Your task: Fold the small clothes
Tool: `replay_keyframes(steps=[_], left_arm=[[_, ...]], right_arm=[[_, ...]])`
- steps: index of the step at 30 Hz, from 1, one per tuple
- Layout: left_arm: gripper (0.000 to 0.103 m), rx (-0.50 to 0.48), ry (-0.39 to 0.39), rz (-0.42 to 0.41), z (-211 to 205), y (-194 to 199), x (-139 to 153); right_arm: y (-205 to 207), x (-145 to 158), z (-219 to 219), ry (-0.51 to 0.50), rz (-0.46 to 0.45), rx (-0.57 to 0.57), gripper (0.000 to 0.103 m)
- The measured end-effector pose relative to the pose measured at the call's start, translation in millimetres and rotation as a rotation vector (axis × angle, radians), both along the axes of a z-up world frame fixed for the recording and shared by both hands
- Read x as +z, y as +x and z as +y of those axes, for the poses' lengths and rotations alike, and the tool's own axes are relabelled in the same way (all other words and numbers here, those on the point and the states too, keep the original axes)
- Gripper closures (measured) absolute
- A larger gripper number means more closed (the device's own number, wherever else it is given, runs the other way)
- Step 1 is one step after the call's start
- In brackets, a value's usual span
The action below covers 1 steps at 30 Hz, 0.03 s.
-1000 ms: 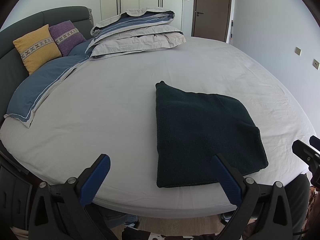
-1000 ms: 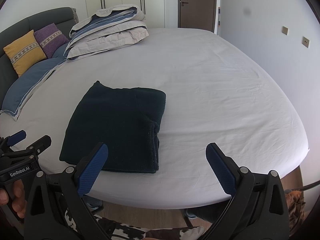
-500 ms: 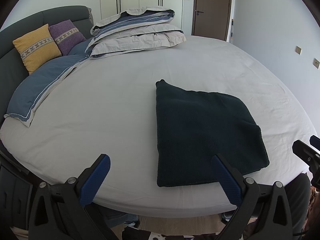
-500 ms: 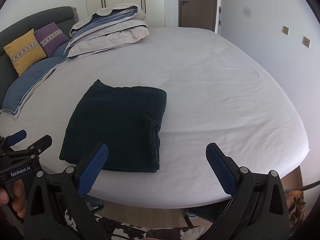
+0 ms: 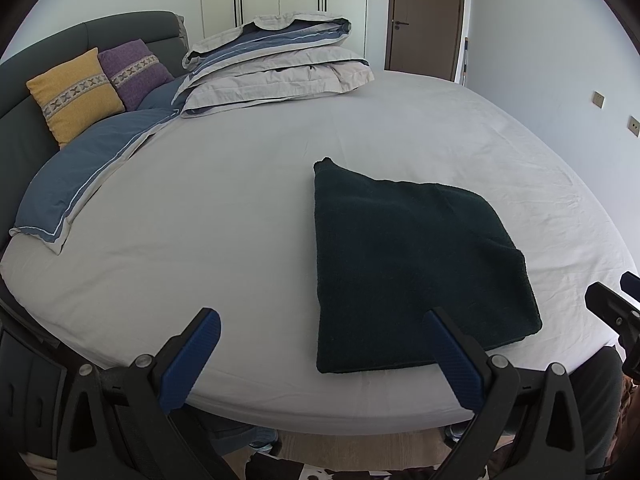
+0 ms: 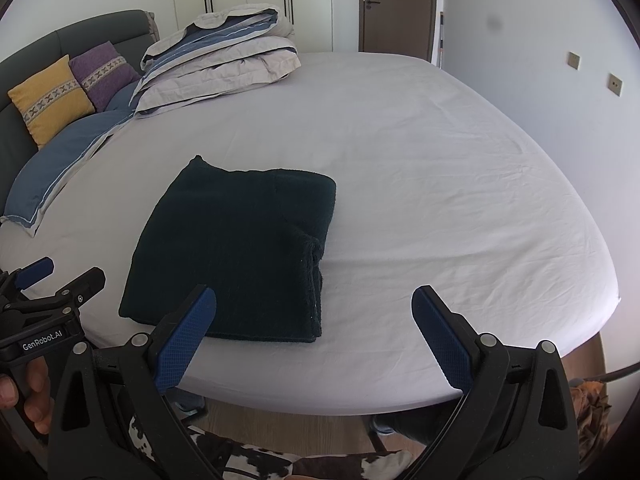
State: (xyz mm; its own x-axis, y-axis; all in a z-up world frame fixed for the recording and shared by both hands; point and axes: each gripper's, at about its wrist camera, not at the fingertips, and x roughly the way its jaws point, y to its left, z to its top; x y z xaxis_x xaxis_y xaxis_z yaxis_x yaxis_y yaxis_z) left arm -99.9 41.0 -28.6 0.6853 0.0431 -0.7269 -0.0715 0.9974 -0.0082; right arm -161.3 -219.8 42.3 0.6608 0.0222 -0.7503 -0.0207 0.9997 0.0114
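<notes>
A folded garment [image 5: 416, 268] lies flat on the bed [image 5: 240, 208], near its front edge. Both tongs hang before that edge, off the bed: the left tongs [image 5: 324, 356] toward the garment's left side, the right tongs [image 6: 314, 336] toward its right. Far behind, a stack of folded bedding [image 5: 276, 64] rests on the bed. Left of the stack, two cushions [image 5: 74, 90] lean against the headboard [image 5: 24, 136], with a pillow [image 5: 88, 168] lying before them.

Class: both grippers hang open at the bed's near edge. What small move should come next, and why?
Probably none beyond withdrawing: the dark green cloth already lies folded, layered edges stacked, on the bed sheet. The left gripper and right gripper hold nothing.
</notes>
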Motion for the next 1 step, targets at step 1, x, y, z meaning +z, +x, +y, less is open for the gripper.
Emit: replay_keyframes(steps=[1], left_arm=[[0.000, 0.001, 0.002, -0.001, 0.9, 0.1, 0.2]], right_arm=[[0.7, -0.1, -0.7, 0.000, 0.000, 0.001, 0.003]])
